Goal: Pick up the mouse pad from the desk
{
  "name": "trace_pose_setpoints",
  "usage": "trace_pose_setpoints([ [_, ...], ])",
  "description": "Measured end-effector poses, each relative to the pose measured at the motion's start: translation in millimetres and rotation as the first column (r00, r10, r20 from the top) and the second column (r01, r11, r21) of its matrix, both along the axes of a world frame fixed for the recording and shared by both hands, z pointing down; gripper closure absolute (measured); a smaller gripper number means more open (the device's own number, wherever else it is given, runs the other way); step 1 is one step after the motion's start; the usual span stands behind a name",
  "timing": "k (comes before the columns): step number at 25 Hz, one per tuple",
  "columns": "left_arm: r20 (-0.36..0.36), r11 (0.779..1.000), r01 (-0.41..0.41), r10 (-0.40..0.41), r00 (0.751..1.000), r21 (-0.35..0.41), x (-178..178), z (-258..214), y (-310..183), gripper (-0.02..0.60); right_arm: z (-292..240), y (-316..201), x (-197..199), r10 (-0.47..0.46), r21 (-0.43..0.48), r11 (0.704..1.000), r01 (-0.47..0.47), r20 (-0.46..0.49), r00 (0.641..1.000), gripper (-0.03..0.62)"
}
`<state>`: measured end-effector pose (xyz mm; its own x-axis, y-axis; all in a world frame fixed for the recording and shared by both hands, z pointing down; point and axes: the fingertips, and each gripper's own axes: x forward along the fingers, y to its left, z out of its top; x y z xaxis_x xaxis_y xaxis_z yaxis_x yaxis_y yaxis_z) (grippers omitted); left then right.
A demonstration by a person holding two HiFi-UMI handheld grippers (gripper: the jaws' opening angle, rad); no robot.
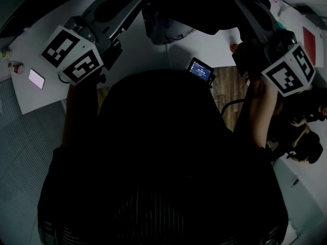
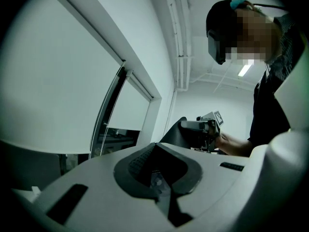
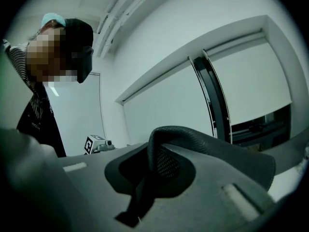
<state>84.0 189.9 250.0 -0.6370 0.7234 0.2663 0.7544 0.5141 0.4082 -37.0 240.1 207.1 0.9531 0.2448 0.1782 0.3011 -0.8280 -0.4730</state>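
Observation:
The black mouse pad (image 1: 204,9) hangs in the air above the white desk (image 1: 138,50), stretched between my two grippers. My left gripper (image 1: 142,5) holds its left end and my right gripper (image 1: 244,14) its right end. In the right gripper view the jaws (image 3: 145,187) are shut on the pad's mesh-textured edge (image 3: 207,144), which curls up and off to the right. In the left gripper view the jaws (image 2: 159,178) look shut on a textured edge. From there the pad (image 2: 176,129) rises toward the right gripper (image 2: 205,127). The left gripper's marker cube (image 3: 96,144) shows far off.
On the desk lie a pink phone (image 1: 37,78), small bottles (image 1: 15,65) at the left corner and a red item (image 1: 309,42) at the right. A small lit screen (image 1: 200,69) sits near the desk's front edge. People (image 1: 306,131) sit at the right.

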Motion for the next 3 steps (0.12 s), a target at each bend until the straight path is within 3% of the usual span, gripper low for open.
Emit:
trace_pose_setpoints([
  [3,-0.001,1.0,0.006,-0.006,1.0,0.01,2.1,5.6,-0.6,0.575,3.7,0.2,1.5,-0.001,-0.001,1.0,0.001,-0.001,1.0,0.576],
])
